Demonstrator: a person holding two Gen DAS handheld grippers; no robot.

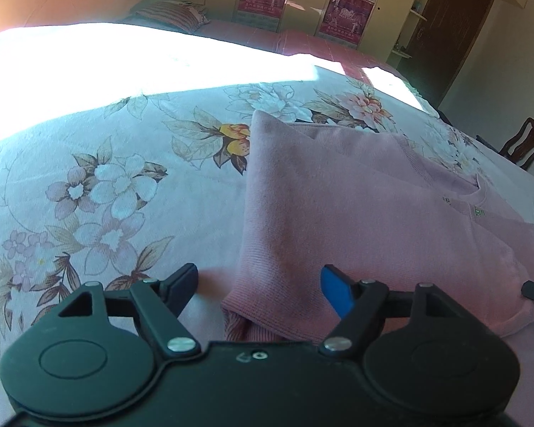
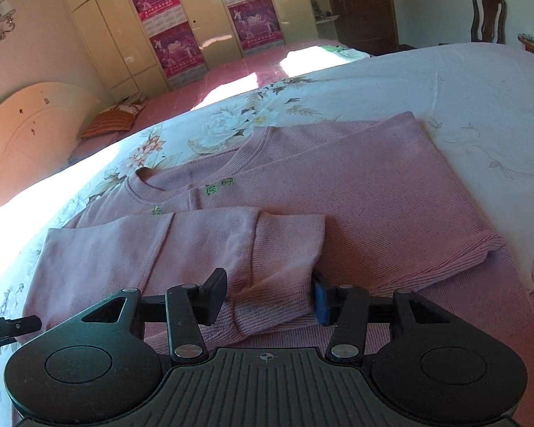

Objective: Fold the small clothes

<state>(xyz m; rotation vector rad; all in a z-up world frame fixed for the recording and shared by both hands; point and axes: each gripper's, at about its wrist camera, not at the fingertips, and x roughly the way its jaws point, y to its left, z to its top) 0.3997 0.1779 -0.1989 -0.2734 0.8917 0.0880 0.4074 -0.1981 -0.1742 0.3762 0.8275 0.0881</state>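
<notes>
A pink knit sweater [image 1: 338, 192] lies partly folded on the flowered bedspread [image 1: 106, 178]. In the left wrist view my left gripper [image 1: 260, 284] is open, its jaws wide apart on either side of a folded edge near the hem, not gripping it. In the right wrist view the sweater [image 2: 356, 192] shows its neckline and green embroidery, with a sleeve [image 2: 195, 245] folded across the body. My right gripper [image 2: 267, 295] is open around the sleeve's cuff end, jaws on both sides of the cloth. The tip of the other gripper [image 2: 10, 327] shows at the left edge.
The bedspread [image 2: 462, 106] runs right and far, with bright sunlight across its far part. A curved headboard [image 2: 35, 135], a striped pillow [image 2: 114, 117], wardrobes with pink posters [image 2: 171, 17] and a wooden chair [image 2: 487, 17] stand beyond the bed.
</notes>
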